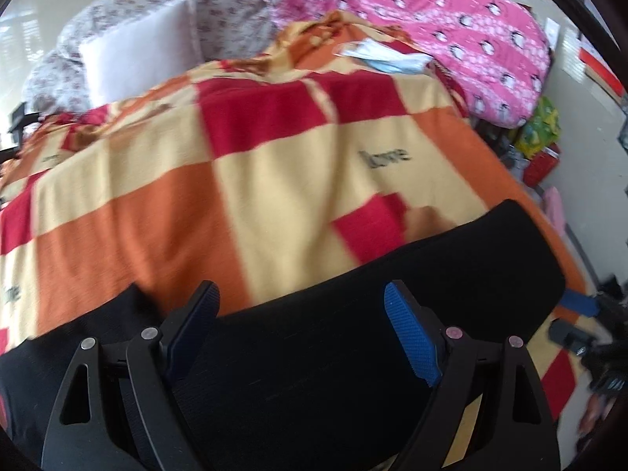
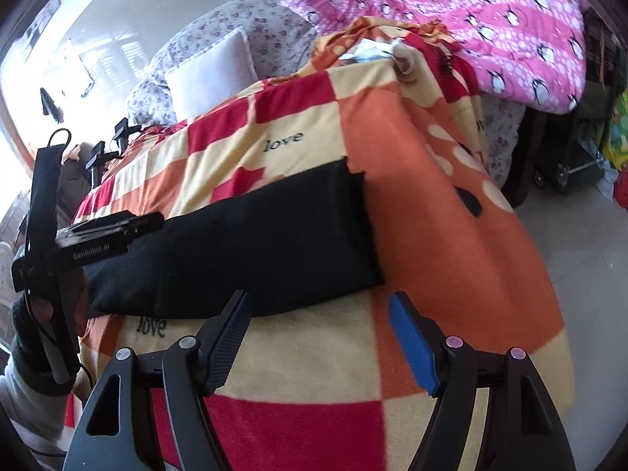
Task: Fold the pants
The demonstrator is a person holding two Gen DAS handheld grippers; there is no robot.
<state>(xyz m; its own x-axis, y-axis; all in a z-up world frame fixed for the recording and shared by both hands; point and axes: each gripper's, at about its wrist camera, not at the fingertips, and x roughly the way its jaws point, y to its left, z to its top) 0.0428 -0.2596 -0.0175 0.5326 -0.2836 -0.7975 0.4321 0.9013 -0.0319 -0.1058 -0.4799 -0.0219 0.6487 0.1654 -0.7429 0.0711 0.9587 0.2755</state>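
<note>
Black pants (image 2: 255, 243) lie as a long flat band across a checked red, orange and cream blanket (image 2: 431, 235); their right end is a straight edge. My right gripper (image 2: 320, 296) stands open just in front of the band's near edge, nothing between its fingers. The left gripper (image 2: 149, 220), held by a gloved hand (image 2: 31, 314), reaches over the band's left part. In the left wrist view the pants (image 1: 353, 333) fill the lower frame, and my left gripper (image 1: 300, 290) is wide open above the dark cloth without pinching it. A blue pad (image 1: 580, 301) of the right gripper shows at the far right.
A pink penguin quilt (image 1: 451, 31) is piled at the back right, with a white pillow (image 1: 141, 55) and floral bedding (image 2: 243, 19) at the back left. Crumpled paper (image 1: 384, 57) lies on the blanket. The bed drops to a tiled floor (image 2: 581, 235) with clutter on the right.
</note>
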